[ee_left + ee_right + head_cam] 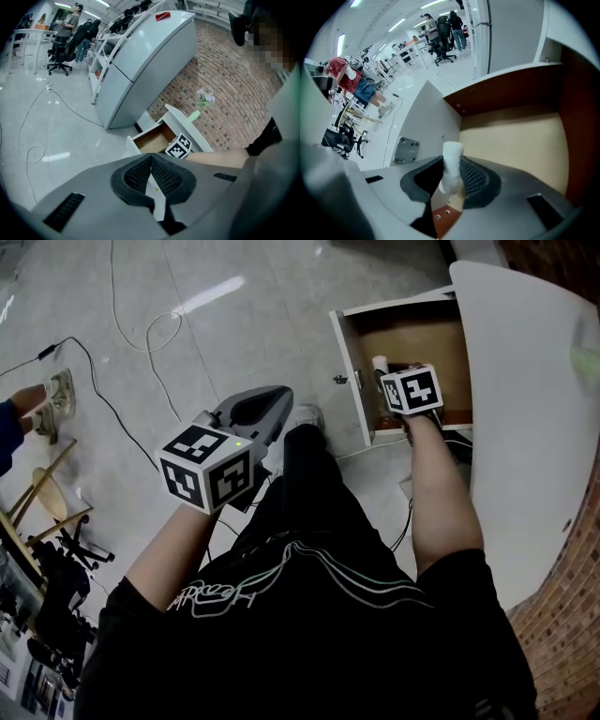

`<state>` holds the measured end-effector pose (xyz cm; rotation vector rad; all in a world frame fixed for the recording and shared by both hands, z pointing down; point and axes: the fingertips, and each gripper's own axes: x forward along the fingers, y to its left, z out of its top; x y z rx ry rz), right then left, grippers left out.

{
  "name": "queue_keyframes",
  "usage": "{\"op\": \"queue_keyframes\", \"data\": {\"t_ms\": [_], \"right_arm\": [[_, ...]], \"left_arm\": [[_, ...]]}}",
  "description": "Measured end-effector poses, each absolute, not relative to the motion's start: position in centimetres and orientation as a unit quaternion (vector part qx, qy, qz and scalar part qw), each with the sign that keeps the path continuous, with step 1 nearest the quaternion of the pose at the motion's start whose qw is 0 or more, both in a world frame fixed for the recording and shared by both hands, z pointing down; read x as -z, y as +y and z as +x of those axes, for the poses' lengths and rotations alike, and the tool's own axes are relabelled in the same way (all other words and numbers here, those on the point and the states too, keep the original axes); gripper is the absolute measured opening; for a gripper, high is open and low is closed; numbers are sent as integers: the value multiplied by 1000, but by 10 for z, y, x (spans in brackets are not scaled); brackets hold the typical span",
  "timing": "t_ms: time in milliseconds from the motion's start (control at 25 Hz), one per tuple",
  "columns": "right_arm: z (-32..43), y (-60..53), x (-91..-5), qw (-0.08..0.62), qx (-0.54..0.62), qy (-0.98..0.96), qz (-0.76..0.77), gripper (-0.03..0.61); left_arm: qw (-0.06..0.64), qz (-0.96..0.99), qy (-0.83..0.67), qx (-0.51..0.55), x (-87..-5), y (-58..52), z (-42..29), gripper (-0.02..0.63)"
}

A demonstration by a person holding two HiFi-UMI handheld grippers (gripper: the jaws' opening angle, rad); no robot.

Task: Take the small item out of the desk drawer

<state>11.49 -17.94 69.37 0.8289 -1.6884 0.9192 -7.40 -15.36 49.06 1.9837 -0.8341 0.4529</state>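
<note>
The white desk's drawer (352, 352) stands pulled out, with a bare tan floor (511, 136). My right gripper (449, 161) reaches into its front left corner. It is shut on a small white cylinder (451, 166), which stands upright between the black pads (476, 178). In the head view the cylinder (380, 363) shows just beyond the right gripper (398, 381) and its marker cube. My left gripper (274, 397) hangs over the floor left of the drawer. Its jaws are shut and hold nothing (151, 159). The open drawer (152, 140) lies ahead of it.
The white desk top (525, 409) covers the drawer's right side, with a brick wall (562, 615) behind. A small plant (205, 98) stands on the desk. Cables (150, 343) run over the glossy floor. A person's feet (37, 409) are at far left. A large grey cabinet (140, 61) stands beyond.
</note>
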Motion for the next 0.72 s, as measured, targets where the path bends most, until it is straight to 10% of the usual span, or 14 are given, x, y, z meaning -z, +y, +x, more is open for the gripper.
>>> {"op": "queue_keyframes", "data": {"t_ms": [720], "right_arm": [[75, -102, -440, 329, -289, -796, 418, 129]], "left_arm": [[378, 868, -294, -133, -348, -64, -71, 20]]}}
